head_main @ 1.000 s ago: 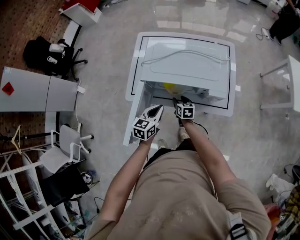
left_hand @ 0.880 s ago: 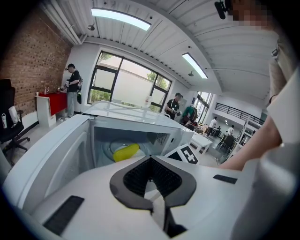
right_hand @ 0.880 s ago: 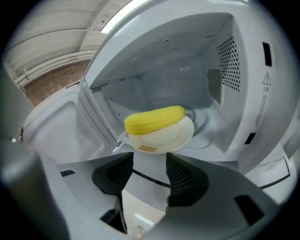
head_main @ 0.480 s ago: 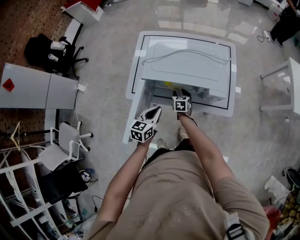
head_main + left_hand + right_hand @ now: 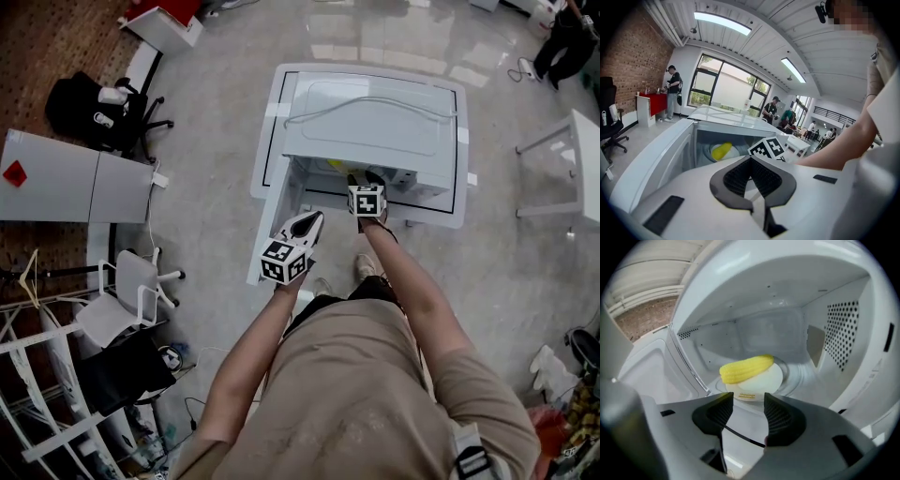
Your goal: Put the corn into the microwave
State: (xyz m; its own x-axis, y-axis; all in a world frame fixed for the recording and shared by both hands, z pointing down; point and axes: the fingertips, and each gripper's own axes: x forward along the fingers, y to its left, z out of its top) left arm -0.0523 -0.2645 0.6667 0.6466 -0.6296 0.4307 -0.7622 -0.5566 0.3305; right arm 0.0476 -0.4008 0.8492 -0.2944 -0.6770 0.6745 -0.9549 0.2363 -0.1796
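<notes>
A yellow corn cob (image 5: 746, 368) lies on a white plate (image 5: 761, 380) inside the open white microwave (image 5: 375, 122). In the left gripper view the corn (image 5: 721, 151) shows through the opening; from the head view only a yellow sliver of corn (image 5: 335, 166) shows. My right gripper (image 5: 748, 399) is open and empty, its jaws just short of the plate at the microwave's mouth. In the head view the right gripper (image 5: 362, 180) reaches into the opening. My left gripper (image 5: 751, 159) is shut on nothing and hangs back beside the open door (image 5: 272, 234), where the head view shows the left gripper (image 5: 312, 218).
The microwave stands on a white table (image 5: 461, 202). Its door swings out to the left. A black chair (image 5: 98, 108), a grey cabinet (image 5: 75, 178) and a white chair (image 5: 131, 291) stand on the floor at left. Several people (image 5: 672, 91) stand far off.
My right gripper has moved a little further toward the microwave's mouth. The left gripper has barely shifted. The corn stays on the plate.
</notes>
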